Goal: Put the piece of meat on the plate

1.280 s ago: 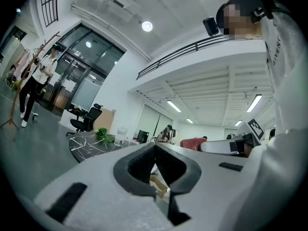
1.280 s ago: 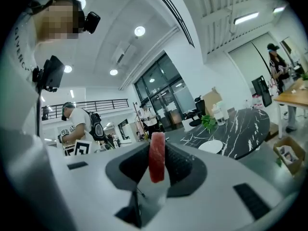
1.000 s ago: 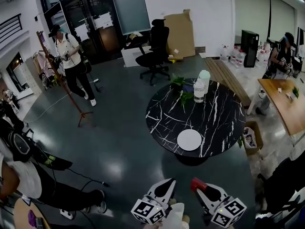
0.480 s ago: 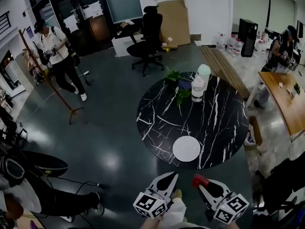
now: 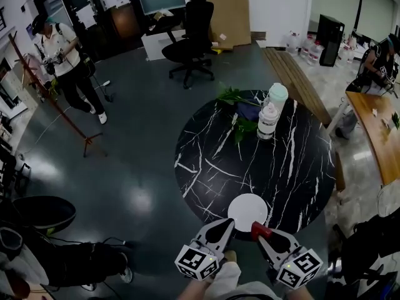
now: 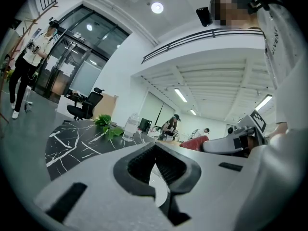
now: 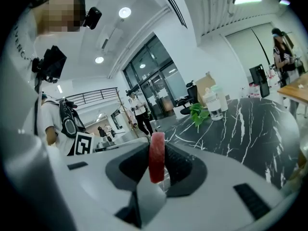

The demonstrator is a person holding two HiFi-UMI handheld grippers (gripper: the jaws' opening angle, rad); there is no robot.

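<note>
A red piece of meat (image 7: 156, 157) stands on edge between the jaws of my right gripper (image 7: 157, 163), which is shut on it. From the head view the meat (image 5: 260, 230) shows as a red tip at the near edge of the round black marble table (image 5: 212, 167). The white plate (image 5: 247, 212) lies empty on the table just beyond both grippers. My left gripper (image 5: 222, 229) is shut with nothing in it, its tip left of the plate; the same gripper (image 6: 155, 163) points over the table.
A clear bottle (image 5: 268, 121), a pale green cup (image 5: 277, 97) and green leaves (image 5: 234, 96) sit at the table's far side. A black office chair (image 5: 194, 33) stands beyond. People stand at far left (image 5: 59, 58) and right. A wooden table (image 5: 378, 133) is at right.
The view has closed in on the marble table. The plate, formerly well ahead of the grippers, now lies right at their tips. Both grippers keep their states.
</note>
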